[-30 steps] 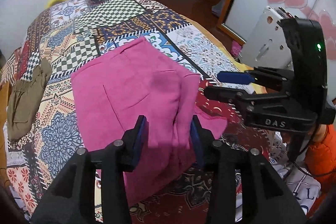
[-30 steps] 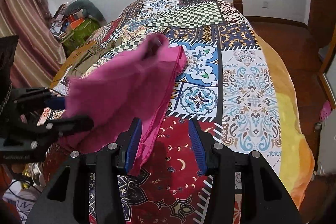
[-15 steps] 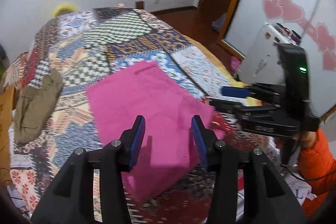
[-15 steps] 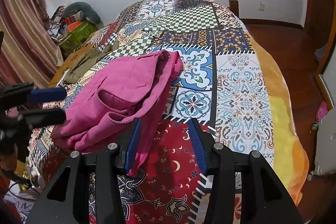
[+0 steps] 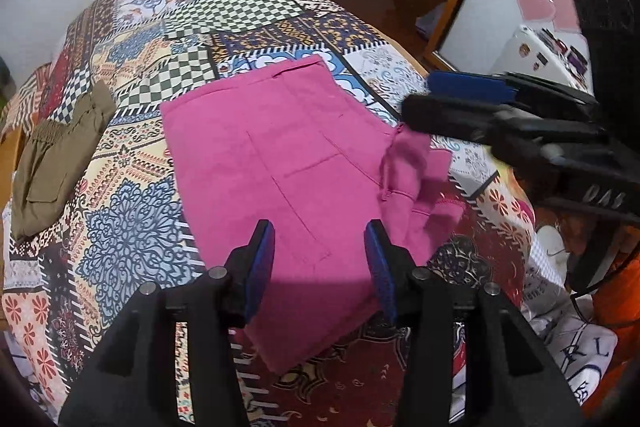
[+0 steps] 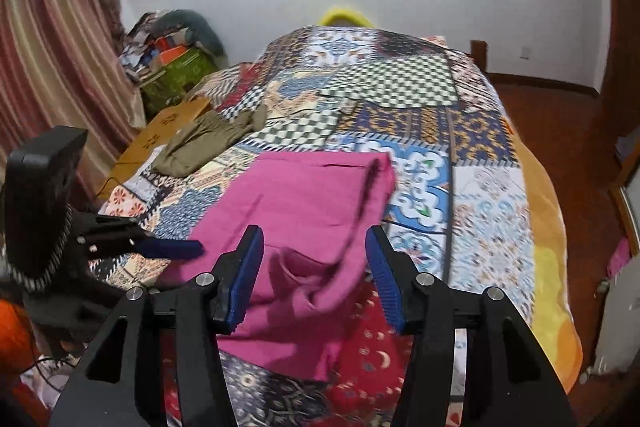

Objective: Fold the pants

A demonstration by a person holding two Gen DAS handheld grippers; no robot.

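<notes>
While the pink pants (image 5: 280,163) lie folded on the bed (image 5: 132,227), long axis running twelve to six, both jaws hover empty; the right gripper (image 6: 316,267), opening, sits nearest the rumpled three-o'clock edge.

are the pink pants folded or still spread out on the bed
Folded. The pink pants lie as a compact, layered rectangle on the patchwork bedspread, but one bunched corner sticks out untidily on the side toward the right tongs.
</notes>
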